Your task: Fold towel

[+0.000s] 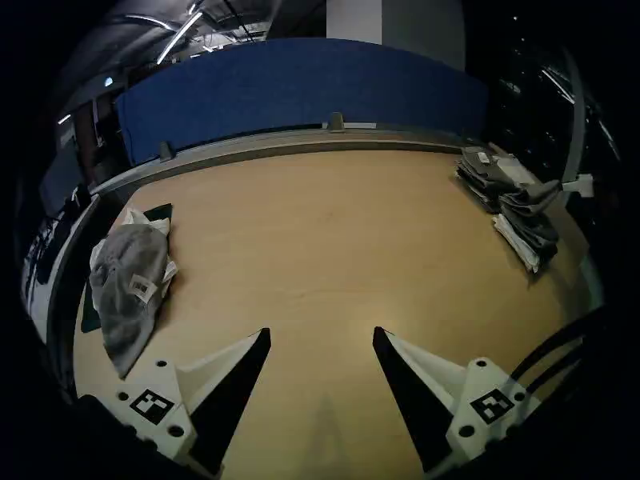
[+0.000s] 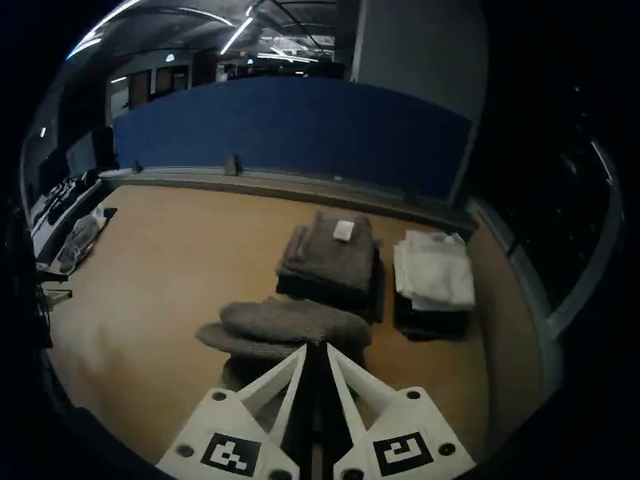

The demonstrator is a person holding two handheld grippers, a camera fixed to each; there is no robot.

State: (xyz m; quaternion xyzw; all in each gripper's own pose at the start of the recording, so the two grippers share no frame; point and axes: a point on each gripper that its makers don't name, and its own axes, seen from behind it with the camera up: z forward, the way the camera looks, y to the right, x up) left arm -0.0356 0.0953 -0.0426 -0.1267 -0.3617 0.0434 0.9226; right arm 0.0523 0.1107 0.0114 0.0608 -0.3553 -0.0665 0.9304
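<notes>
Grey towel (image 2: pixel 292 324): thick terry cloth, folded into a long soft-edged roll with a flatter layer showing beneath. It lies on the pale wood-grain table (image 2: pixel 160 264), well clear of the blue partition (image 2: pixel 288 132) and on the side nearer the camera.

Right gripper (image 2: pixel 316 352): white plastic fingers drawn almost together, leaving a narrow dark slit. The tips sit at the towel's near edge; whether cloth is caught between them cannot be told. A black-and-white square marker (image 2: pixel 232 454) sits on each finger base.

Between the towel and the partition stands a grey folded stack (image 2: pixel 332 256) bearing a small white tag (image 2: pixel 343 230), print too small to read. Beside it is a white folded stack (image 2: pixel 434 272) resting on darker folded cloth.

Left gripper (image 1: pixel 320 336): fingers spread wide over bare table, holding nothing. Away from the partition, at the table's left edge, a crumpled grey towel (image 1: pixel 128 288) carries a printed label (image 1: pixel 142 286), illegible.
</notes>
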